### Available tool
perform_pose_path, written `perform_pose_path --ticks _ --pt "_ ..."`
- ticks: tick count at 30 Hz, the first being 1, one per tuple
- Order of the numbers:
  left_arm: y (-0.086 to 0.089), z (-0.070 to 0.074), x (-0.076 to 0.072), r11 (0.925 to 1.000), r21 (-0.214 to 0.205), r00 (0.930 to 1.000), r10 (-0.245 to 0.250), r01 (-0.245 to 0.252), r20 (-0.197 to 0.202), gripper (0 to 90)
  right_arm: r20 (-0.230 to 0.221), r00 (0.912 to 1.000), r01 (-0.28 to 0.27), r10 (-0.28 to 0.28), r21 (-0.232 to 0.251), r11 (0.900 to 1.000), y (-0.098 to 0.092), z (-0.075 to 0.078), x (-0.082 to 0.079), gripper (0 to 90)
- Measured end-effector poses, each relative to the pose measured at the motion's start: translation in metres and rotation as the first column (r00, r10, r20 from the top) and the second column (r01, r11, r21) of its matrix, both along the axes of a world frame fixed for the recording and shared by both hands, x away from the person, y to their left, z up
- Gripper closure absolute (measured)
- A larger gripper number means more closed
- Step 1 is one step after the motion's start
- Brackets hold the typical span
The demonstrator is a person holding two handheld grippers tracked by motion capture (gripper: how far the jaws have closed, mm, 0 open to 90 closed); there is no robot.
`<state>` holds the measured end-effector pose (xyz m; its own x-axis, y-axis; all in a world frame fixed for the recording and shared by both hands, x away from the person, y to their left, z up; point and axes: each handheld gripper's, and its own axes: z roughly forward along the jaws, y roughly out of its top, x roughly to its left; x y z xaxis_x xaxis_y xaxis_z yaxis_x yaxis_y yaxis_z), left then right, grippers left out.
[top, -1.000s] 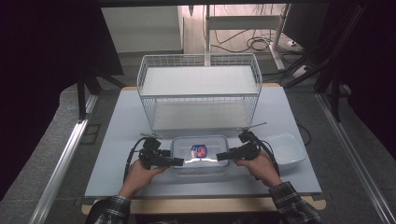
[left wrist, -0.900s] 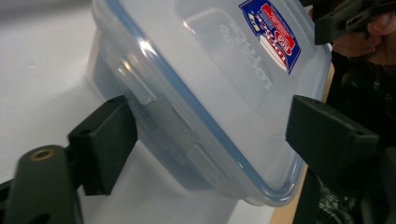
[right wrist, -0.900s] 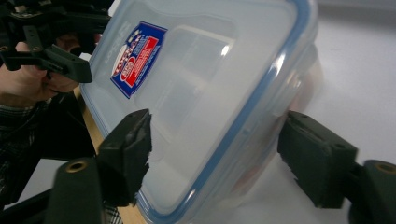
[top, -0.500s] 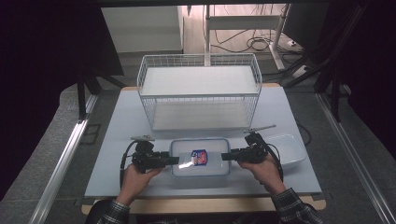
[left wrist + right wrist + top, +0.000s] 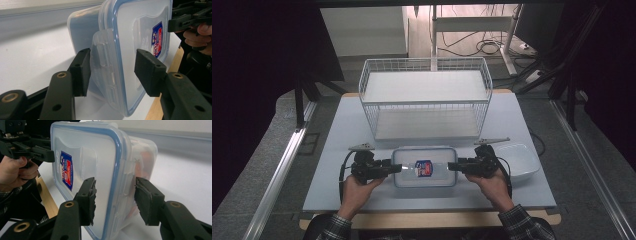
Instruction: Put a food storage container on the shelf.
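Observation:
A clear plastic container (image 5: pixel 424 167) with a blue-rimmed lid and a red-and-blue label (image 5: pixel 66 168) lies near the table's front edge. Something orange (image 5: pixel 143 162) shows through its wall. My left gripper (image 5: pixel 397 169) is at its left end, open, its jaws standing on either side of the lid's latch flap (image 5: pixel 103 57) with a gap on the lid side. My right gripper (image 5: pixel 452 166) is at the right end, open as well, one jaw over the lid and one beside the wall (image 5: pixel 116 197). Both are held level by the person's hands.
A white wire basket (image 5: pixel 427 97) stands just behind the container. A white bowl (image 5: pixel 518 160) sits right of my right hand. The table's wooden front edge (image 5: pixel 427 219) runs close below the hands.
Both hands have turned from an angled hold to level, pointing straight at the container's two ends. The container has shifted only slightly.

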<state>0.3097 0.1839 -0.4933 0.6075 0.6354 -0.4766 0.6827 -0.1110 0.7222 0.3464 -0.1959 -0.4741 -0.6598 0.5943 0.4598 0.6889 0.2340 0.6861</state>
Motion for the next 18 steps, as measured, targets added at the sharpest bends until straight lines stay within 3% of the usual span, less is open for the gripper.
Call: perform_pose_path --ticks 9,18 --pt "0.002 0.033 0.002 0.9999 0.009 0.9975 -0.005 0.005 0.071 48.4 0.099 0.9950 -0.014 0.014 0.002 0.9999 0.002 0.032 0.000 52.3" --pt "0.001 0.064 0.010 0.9999 0.015 0.9921 0.004 -0.006 0.125 48.5 0.161 0.9869 -0.015 0.012 0.018 0.9997 0.001 0.060 0.008 52.3"
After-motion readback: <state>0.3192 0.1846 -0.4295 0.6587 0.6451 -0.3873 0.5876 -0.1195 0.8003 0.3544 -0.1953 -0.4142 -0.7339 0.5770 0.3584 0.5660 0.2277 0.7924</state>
